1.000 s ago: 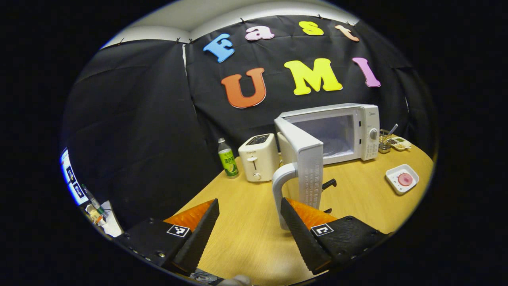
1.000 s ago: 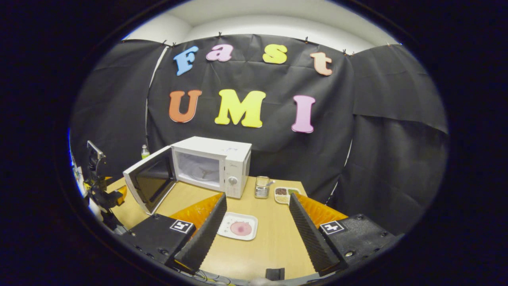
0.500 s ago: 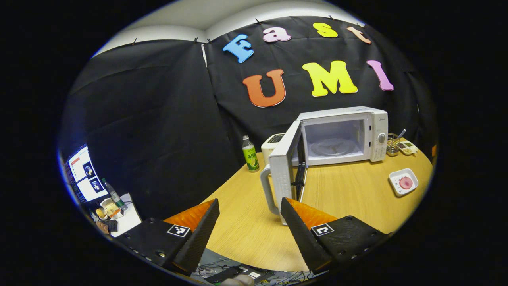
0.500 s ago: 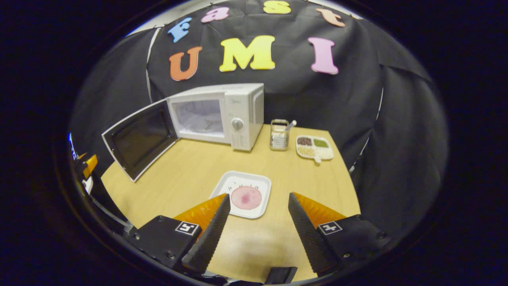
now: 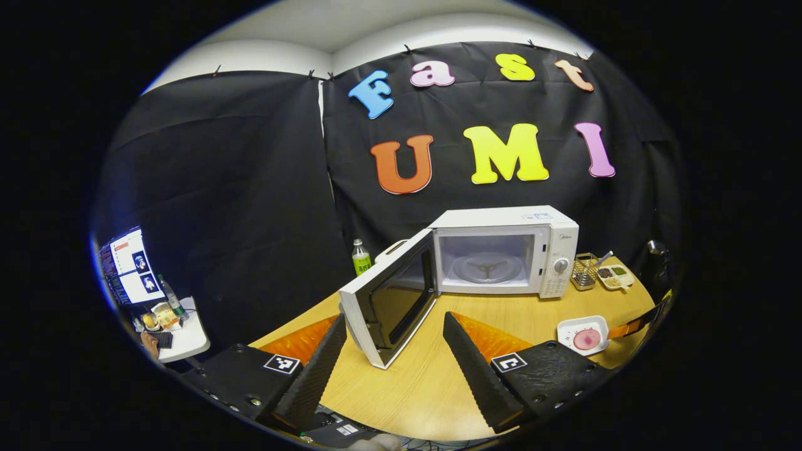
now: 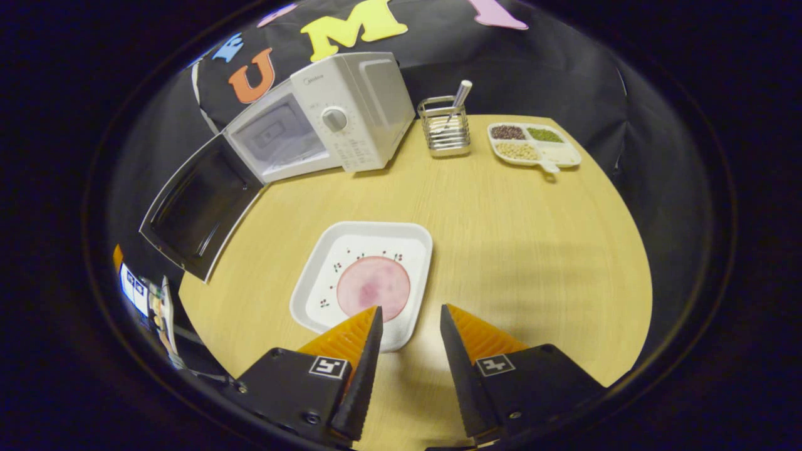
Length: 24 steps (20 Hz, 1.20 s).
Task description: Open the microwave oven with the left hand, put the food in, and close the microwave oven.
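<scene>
In the left gripper view, your left claw (image 5: pixel 393 341) is spread and holds nothing, low in the frame before the microwave door (image 5: pixel 388 305), which hangs wide open. The microwave (image 5: pixel 501 250) sits right of centre on the desk (image 5: pixel 413 388). In the right gripper view, your right claw (image 6: pixel 408 335) is spread over the near edge of the white plate (image 6: pixel 366 282) with the pink food (image 6: pixel 373 288), centre frame.

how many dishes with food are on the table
2: a white square plate with a pink round food near the right gripper, and a divided tray of beans at the far edge beside the wire holder.
</scene>
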Motion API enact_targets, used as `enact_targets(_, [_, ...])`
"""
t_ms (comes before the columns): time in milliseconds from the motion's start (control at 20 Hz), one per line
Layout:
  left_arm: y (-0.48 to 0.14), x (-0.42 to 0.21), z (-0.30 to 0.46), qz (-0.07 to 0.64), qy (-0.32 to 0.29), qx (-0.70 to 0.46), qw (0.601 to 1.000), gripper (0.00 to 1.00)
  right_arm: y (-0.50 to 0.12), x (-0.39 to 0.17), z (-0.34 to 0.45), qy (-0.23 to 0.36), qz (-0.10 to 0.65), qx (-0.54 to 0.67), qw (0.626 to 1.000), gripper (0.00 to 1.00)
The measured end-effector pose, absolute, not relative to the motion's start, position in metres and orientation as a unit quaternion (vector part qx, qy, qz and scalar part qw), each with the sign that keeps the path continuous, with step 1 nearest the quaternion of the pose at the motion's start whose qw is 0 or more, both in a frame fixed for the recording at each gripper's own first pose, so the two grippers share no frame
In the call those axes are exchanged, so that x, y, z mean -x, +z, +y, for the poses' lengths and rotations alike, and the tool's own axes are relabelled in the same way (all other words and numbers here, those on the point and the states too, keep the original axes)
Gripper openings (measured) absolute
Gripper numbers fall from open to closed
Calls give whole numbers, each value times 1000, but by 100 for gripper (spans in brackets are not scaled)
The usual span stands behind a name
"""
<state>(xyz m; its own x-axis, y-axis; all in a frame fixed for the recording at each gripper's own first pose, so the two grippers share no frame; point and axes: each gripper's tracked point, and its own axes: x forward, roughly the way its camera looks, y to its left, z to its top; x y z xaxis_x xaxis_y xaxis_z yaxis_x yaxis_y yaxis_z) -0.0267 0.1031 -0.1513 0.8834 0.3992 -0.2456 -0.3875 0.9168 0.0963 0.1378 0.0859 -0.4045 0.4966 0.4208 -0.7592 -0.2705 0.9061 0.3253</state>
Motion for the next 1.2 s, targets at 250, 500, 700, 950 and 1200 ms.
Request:
enact_targets(250, [-140,14,101,127,189,-32,973,95,-416,-143,87,174,476,-81,858,41])
enact_targets(500, [-147,-4,120,126,172,-32,976,95,-420,-143,85,128,495,-54,858,10])
enact_targets(700, [-154,-14,138,126,163,-18,978,95,-420,-141,89,114,511,-74,848,6])
enact_targets(950, [-159,-19,152,133,135,-23,982,95,-406,-130,102,121,503,-166,840,4])
enact_targets(1200, [-149,-26,157,128,105,-44,985,95,-385,-134,119,107,478,-268,830,4])
